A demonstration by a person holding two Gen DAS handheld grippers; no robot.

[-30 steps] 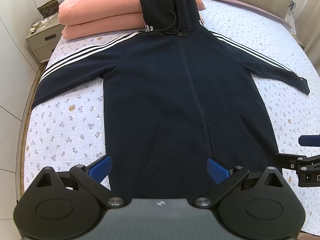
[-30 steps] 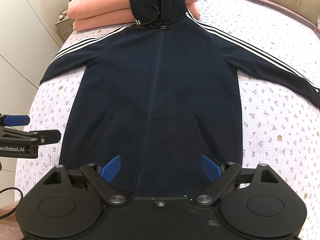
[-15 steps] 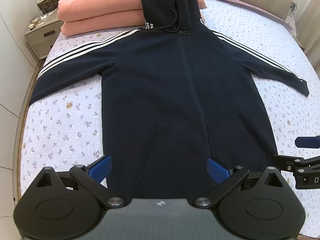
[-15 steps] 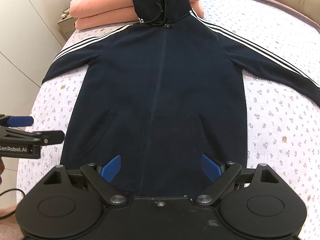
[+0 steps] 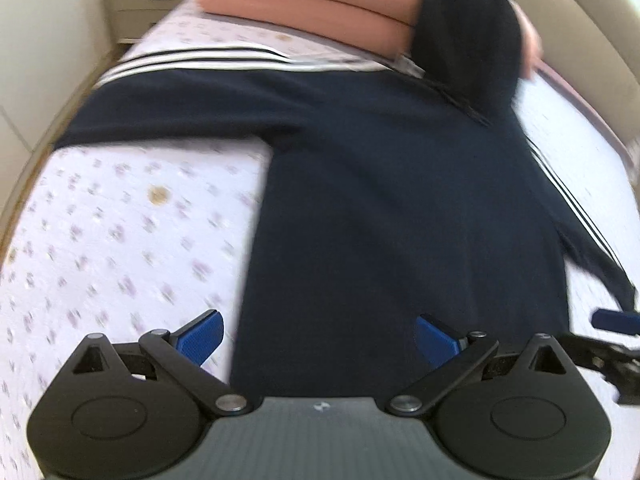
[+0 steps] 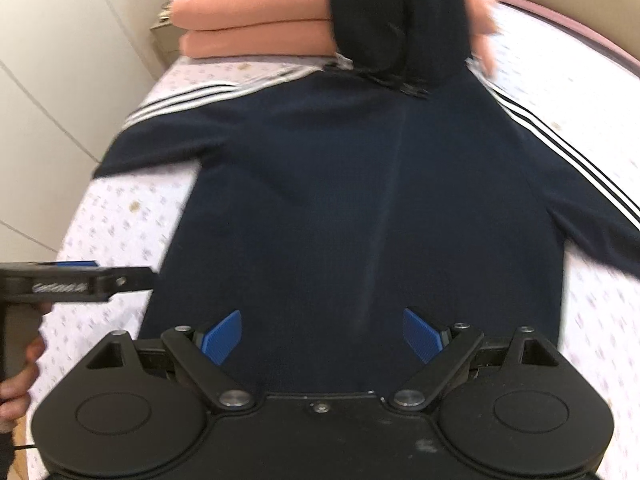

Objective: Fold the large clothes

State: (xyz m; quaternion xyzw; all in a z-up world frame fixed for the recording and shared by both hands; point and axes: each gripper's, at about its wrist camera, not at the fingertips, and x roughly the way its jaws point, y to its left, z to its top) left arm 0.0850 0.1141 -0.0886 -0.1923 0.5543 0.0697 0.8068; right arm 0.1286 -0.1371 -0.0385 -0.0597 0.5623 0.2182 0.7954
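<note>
Our left gripper [image 5: 318,336] and right gripper [image 6: 322,334] hover over a navy hoodie [image 6: 380,208] spread flat on the floral bed [image 5: 120,220], its hood resting against stacked pink pillows [image 6: 256,20]. Both sets of jaws stand spread wide, grasping nothing.

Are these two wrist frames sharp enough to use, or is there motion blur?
Left wrist: heavy motion smear on the hoodie and bedspread; the left tongs stay crisp. Right wrist: milder blur, stripes and pillows soft, right tongs sharp; fisheye bends both.
</note>
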